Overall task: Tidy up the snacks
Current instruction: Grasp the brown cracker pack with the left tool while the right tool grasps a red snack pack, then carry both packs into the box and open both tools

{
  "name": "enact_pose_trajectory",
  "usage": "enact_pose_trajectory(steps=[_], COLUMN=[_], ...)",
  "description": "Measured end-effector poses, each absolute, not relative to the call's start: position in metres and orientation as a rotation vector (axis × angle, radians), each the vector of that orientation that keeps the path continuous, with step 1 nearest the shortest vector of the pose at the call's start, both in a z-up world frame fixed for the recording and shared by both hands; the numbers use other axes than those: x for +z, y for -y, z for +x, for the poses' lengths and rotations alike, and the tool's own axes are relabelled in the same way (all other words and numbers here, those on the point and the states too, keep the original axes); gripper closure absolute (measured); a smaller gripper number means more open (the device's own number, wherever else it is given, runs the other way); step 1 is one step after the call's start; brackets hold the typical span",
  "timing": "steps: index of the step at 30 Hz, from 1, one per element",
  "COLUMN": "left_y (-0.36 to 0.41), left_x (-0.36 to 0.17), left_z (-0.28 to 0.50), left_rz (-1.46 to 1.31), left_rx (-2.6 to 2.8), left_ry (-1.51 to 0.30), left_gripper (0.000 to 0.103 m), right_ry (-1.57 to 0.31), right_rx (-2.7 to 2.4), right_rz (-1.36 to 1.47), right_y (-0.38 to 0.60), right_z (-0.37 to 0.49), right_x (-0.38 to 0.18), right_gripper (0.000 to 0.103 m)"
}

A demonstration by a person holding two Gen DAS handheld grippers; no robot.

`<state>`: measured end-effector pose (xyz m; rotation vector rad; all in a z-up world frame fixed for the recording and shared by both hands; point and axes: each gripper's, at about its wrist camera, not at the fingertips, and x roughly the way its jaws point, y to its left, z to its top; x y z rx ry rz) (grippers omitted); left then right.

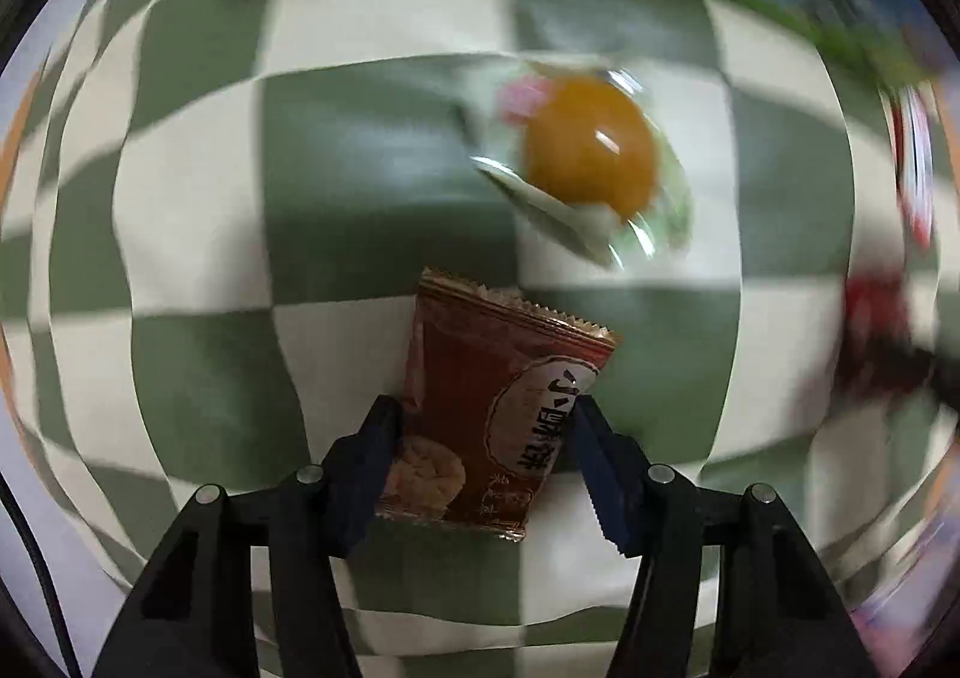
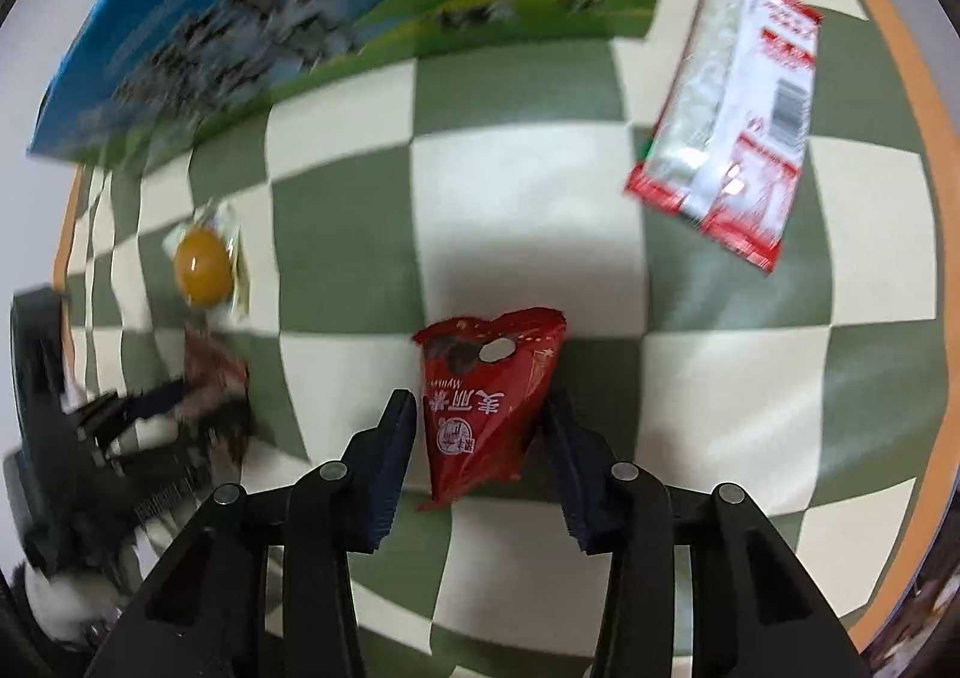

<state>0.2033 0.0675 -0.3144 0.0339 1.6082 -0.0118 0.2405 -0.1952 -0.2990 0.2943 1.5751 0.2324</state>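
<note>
Fingers (image 1: 387, 426) of the left gripper (image 1: 483, 414) press against both side edges of a brown snack packet (image 1: 486, 408), which sits between them with its crimped top pointing away from the camera and printed characters running down its face. Through the left wrist camera the packet is sharp while the surroundings are smeared by blur, so whether it is lifted off the green-and-cream checkered cloth (image 1: 198, 234) cannot be told. Farther off and to the right lies a clear-wrapped orange jelly (image 1: 591, 144), apart from the brown packet, and a green band crosses the far edge of the cloth. At the far right something red and white shows, too blurred to name. From the right wrist camera, the right gripper (image 2: 480, 408) has its fingers (image 2: 396, 432) spread on either side of a red cone-shaped packet (image 2: 486, 396); the left finger stands clear of it, and the right one is at or just beside its edge. The packet lies on the cloth with its wide end, pierced by a hang hole, farthest away. Far right rests a red-and-white packet (image 2: 729, 108) with a barcode. Along the far left stands a blue and green box (image 2: 312, 0) printed with flowers. At the left, the orange jelly lies near the box, and nearer than it the left gripper pinches the brown packet.
</note>
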Motion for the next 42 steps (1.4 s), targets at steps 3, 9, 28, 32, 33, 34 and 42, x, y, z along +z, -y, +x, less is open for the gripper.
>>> enact_pose_trajectory(steps=[3,9,28,32,33,34,42], left_y=[-0.087,-0.078,-0.060,-0.050,-0.048,-0.046,-0.044], left_x=[-0.319,-0.325,-0.206,-0.154,-0.143,-0.135,-0.094], left_z=[0.208,0.208,0.209,0.241,0.252,0.264,0.364], left_rz=[-0.167,-0.115,-0.171,-0.263,-0.267,-0.264,-0.136], left_rx=[0.018,-0.011,-0.131,-0.225,-0.237,-0.245,-0.150], left_ry=[-1.637,-1.667,-1.474,-1.412,-1.391,-1.370,-1.270], left_gripper=[0.040,0.036,0.049,0.049,0.049,0.049,0.048], right_ry=[-1.574,-1.583,-1.366,-1.269,-1.247,-1.225,-1.126], right_rx=[0.224,0.191,0.266,0.319,0.326,0.326,0.216], right_rz=[0.339,0.420,0.401,0.444,0.447,0.446,0.314], right_y=[0.197,0.214,0.198,0.205,0.207,0.209,0.228], right_z=[0.235,0.241,0.242,0.255,0.263,0.272,0.365], right_x=[-0.303,-0.319,-0.235,-0.182,-0.170,-0.158,-0.121], right_gripper=[0.032,0.024,0.058,0.058,0.058,0.058,0.058])
